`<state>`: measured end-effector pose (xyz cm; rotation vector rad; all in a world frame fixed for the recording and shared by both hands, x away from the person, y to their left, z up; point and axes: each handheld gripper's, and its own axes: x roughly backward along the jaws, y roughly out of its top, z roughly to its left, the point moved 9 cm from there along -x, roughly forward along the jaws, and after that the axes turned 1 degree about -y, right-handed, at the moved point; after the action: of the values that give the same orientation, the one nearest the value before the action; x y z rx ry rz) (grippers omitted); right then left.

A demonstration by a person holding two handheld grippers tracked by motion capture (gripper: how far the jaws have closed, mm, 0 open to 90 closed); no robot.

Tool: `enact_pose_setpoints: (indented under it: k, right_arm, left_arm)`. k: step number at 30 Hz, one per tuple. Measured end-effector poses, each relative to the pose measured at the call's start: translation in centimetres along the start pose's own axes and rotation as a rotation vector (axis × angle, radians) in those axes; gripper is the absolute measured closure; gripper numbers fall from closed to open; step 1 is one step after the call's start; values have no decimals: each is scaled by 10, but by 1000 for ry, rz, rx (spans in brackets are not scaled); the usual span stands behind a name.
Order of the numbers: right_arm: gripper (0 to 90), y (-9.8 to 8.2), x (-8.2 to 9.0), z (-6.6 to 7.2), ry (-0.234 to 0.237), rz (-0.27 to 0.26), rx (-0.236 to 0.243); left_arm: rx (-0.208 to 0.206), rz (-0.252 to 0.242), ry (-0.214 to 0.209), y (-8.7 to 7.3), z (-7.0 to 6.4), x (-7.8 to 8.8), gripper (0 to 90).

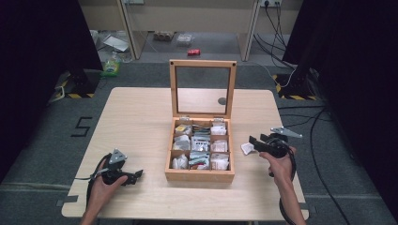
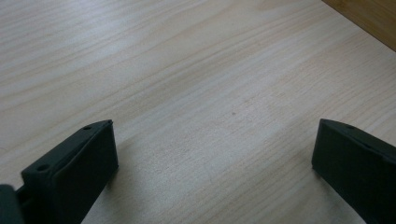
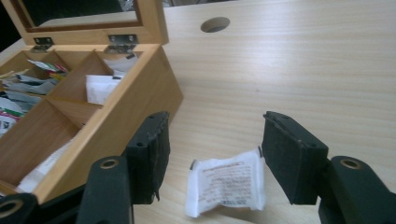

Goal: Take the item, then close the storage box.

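Item: white sachet [image 3: 227, 181] — lying flat on the table [image 1: 141, 117], at three o'clock of the wooden box [image 1: 199, 175]. Likely light, soft, crinkly; pinch it across its short edges. Your right gripper [image 3: 212, 140] is hovering low over it, jaws spread, pads clear. Your left gripper [image 2: 212, 154] is resting open — at eight o'clock.

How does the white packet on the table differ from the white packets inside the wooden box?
The white packet on the table lies alone and flat on bare wood, between the open right gripper's fingers. The packets in the box sit crowded in compartments, several leaning. Both kinds are small, white and printed.
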<state>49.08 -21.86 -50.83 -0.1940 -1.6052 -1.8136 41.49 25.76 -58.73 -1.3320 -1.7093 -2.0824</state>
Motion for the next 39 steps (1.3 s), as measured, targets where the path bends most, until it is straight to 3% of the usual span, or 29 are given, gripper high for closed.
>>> enact_pose_setpoints:
  k: [21,39]
  right_arm:
    - [359,17,-2,46,78,-20,58]
    - [357,34,-16,57,110,-45,86]
  left_arm:
    - [1,-2,0,0,0,0,0]
    - [1,-2,1,0,0,0,0]
